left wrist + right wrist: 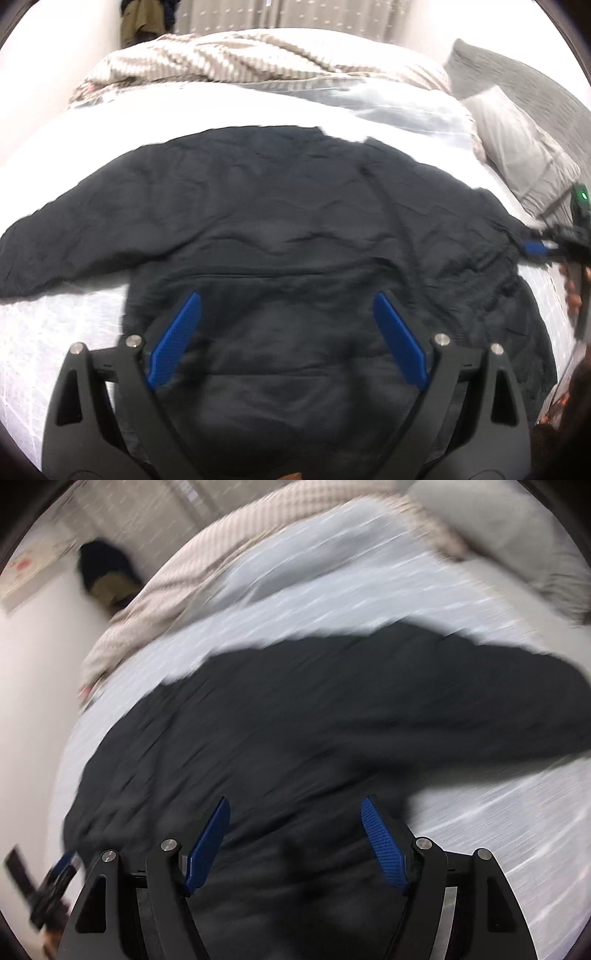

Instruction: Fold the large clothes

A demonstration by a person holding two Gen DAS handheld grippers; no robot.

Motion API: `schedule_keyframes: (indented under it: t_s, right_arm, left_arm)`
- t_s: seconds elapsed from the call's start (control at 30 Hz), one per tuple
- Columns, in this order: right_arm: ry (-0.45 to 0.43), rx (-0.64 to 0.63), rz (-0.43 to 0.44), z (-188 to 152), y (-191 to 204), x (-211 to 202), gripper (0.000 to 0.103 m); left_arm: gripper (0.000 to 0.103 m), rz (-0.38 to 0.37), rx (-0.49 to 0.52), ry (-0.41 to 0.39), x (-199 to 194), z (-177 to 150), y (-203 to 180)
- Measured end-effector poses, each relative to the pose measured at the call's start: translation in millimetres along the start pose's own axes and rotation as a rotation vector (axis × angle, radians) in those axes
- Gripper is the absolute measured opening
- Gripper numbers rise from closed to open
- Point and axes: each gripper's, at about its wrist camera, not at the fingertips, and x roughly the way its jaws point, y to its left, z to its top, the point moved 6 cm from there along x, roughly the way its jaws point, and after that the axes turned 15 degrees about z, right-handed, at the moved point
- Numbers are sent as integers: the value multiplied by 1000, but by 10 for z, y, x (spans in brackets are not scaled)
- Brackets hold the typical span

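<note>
Left wrist: jacket (280, 229) sleeves crosswise.

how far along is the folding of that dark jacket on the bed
Early stage. Done: the dark jacket is spread flat on the bed, both sleeves out to the sides. In hand: nothing; the left hand-held gripper and right hand-held gripper are both open above the fabric. Left: every fold, since no sleeve or hem is turned in yet.

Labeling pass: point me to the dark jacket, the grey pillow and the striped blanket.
dark jacket (280, 206): left wrist view, middle of its back panel.
grey pillow (517, 147): left wrist view, its top face.
striped blanket (229, 59): left wrist view, bunched folds at the far edge of the bed.
</note>
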Motion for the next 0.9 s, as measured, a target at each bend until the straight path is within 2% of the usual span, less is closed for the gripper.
schedule_keyframes:
  t_s: [0.13, 0.27, 0.33, 0.4, 0.43, 0.47, 0.5, 0.53, 0.57, 0.77, 0.87, 0.9]
  right_arm:
    - [76, -64, 86, -261, 549, 259, 75]
    - [92, -63, 184, -500, 853, 413, 75]
    - [136, -77, 231, -664, 933, 509, 75]
    - [175, -101, 254, -795, 1012, 572, 75]
    - [177, -108, 256, -844, 1034, 606, 75]
    - [183, -109, 252, -877, 1025, 639, 75]
    - [192, -109, 250, -897, 1029, 678, 75]
    - [200, -106, 251, -914, 1022, 710, 75]
    - [199, -103, 252, -940, 1035, 730, 75]
    - [191, -103, 235, -935, 998, 723, 75]
    - [188, -105, 224, -932, 1011, 721, 75]
    - [186, -107, 216, -937, 1009, 717, 75]
  left_arm:
    - [94, 17, -28, 37, 156, -10, 269]
    - [94, 10, -18, 46, 240, -62, 420]
    - [94, -20, -7, 48, 268, -92, 459]
    - [86, -62, -3, 49, 295, -106, 483]
    - [75, -84, -2, 51, 302, -111, 490]
    - [56, -111, -3, 57, 302, -122, 489]
    - [44, -127, -3, 58, 284, -129, 486]
    - [23, -139, -4, 57, 254, -132, 485]
    - [13, -153, -4, 47, 192, -138, 489]
    - [7, -182, 77, 12, -248, -298, 513]
    - [7, -168, 151, 48, -348, -504, 534]
    - [7, -158, 178, 84, -351, -605, 549]
